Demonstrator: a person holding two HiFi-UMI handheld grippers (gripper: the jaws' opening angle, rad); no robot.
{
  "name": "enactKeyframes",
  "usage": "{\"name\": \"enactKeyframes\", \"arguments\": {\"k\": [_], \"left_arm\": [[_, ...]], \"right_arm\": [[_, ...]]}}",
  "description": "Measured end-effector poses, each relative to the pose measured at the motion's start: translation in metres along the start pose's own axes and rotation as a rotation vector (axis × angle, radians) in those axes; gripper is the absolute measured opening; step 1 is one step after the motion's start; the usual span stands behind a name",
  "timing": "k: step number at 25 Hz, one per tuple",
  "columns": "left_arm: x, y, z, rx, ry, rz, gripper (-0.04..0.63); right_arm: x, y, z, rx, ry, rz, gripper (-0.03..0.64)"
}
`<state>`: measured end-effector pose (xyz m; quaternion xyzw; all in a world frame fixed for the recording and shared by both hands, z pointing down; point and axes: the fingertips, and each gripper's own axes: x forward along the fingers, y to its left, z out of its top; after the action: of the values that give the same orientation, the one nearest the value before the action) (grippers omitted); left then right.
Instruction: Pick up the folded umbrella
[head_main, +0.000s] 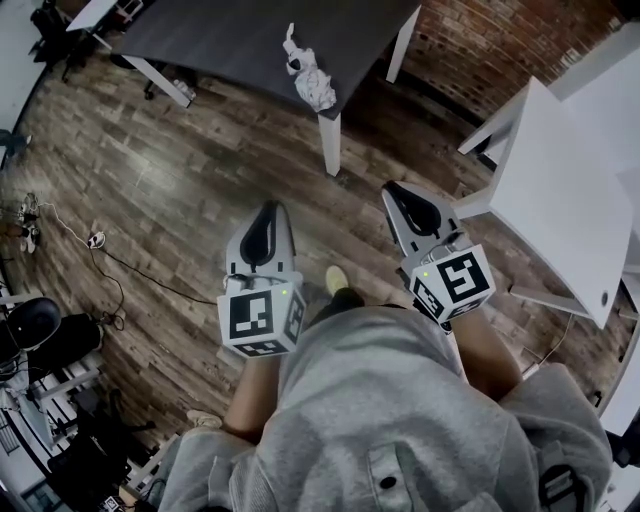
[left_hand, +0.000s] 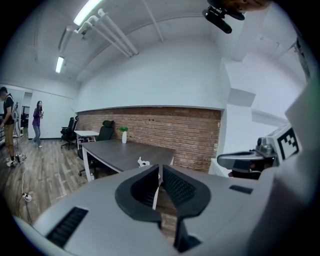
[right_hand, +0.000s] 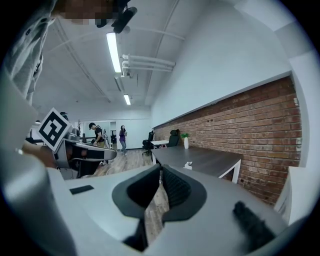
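Left of the long dark grey table with white legs (head_main: 230, 40), a thin black cable (head_main: 130, 265) trails over the brown wood-plank floor (head_main: 180, 180). We hold our left gripper (head_main: 268, 210) short of the table's near end, its jaws pressed together with nothing between them. The white folded umbrella (head_main: 310, 75) lies on the table at that near end, by the corner over a white leg. It is a short, crumpled bundle of pale fabric with a few dark marks and a slim end poking up. From the left gripper view it shows as a small white lump (left_hand: 144, 162) on the tabletop, well apart from both tools. Our right gripper (head_main: 396, 192) is level with the left one, also short of the table, jaws closed and empty. Beyond the table runs a red brick wall (head_main: 480, 40), and right of the table stands a white slab-topped table (head_main: 560, 190).
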<state>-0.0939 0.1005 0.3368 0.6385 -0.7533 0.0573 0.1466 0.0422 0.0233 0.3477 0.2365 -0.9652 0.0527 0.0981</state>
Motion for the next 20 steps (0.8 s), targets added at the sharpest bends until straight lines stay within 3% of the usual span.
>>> {"name": "enactKeyframes", "arguments": {"k": [20], "left_arm": [[0.039,0.014,0.018,0.009,-0.007,-0.058,0.037]], "right_arm": [[0.039,-0.013,0.015,-0.033,-0.019,-0.018,0.037]]}}
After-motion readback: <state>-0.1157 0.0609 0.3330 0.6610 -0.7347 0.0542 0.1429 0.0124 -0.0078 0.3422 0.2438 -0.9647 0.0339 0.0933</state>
